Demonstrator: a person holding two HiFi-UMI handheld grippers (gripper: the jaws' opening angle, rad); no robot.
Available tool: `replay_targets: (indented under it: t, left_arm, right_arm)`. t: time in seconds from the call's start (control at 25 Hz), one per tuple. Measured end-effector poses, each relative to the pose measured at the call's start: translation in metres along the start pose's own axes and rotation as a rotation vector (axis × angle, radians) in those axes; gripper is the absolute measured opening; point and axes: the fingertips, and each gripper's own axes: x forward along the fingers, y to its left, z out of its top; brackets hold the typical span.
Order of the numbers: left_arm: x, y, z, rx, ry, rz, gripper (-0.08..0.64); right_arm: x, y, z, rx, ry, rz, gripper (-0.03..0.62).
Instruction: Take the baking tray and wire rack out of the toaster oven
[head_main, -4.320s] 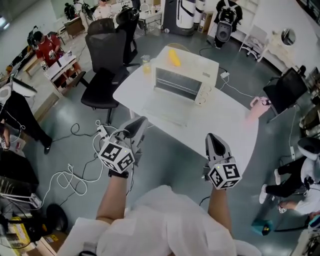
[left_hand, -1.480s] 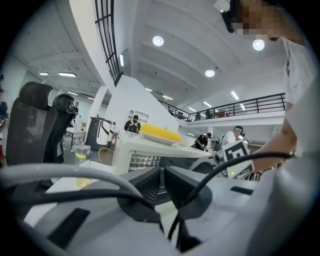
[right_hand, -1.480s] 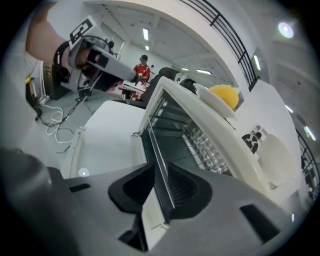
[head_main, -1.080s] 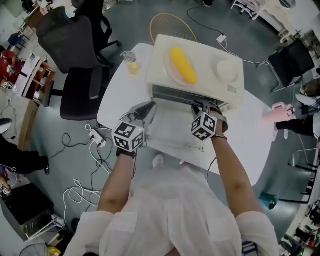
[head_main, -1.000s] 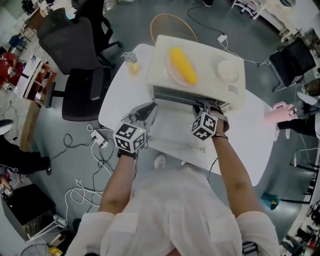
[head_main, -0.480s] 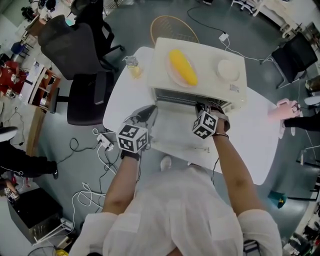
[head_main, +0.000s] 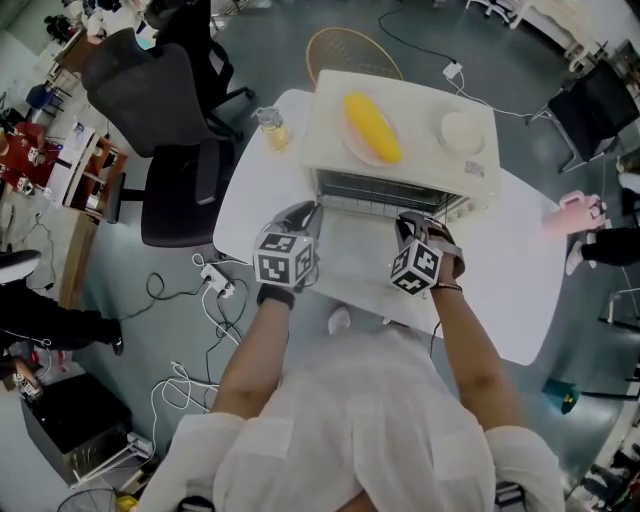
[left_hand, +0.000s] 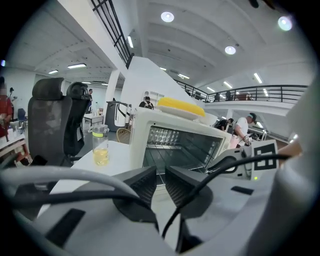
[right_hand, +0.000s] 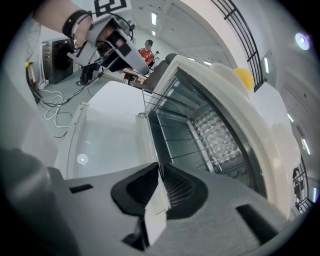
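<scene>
We are facing the cream toaster oven (head_main: 400, 130) with its door folded down, and just in front of its mouth the baking tray (right_hand: 155, 215) is showing edge-on as a thin, pale metal sheet. The right gripper (right_hand: 160, 171) is pinching that rim between both pads, the sheet's length aiming toward the wire rack (right_hand: 175, 130) in the oven's mouth. The left gripper (left_hand: 160, 173) is hovering before the oven's door, pads pressed nearly together on nothing.

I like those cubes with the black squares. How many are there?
2. One cube sits on the left gripper, the other on the right gripper, both in front of the oven. No others show.
</scene>
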Motion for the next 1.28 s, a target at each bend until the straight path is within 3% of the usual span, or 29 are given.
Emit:
replay_targets:
  t: [0.2, 0.4, 1.04, 1.28]
  left_arm:
    - [0.007, 0.008, -0.008, -0.007, 0.072, 0.050, 0.109]
    - [0.015, 0.016, -0.009, 0.000, 0.127, 0.104, 0.117]
    - [0.047, 0.027, -0.040, -0.066, 0.336, 0.137, 0.112]
    - [0.054, 0.030, -0.049, -0.088, 0.394, 0.162, 0.055]
  right_arm:
    - [-0.007, 0.010, 0.000, -0.003, -0.007, 0.001, 0.037]
    - [-0.013, 0.015, 0.000, -0.010, -0.013, 0.013, 0.037]
    - [-0.024, 0.025, 0.000, 0.013, -0.025, 0.030, 0.038]
    - [-0.025, 0.026, 0.000, 0.019, -0.025, 0.032, 0.038]
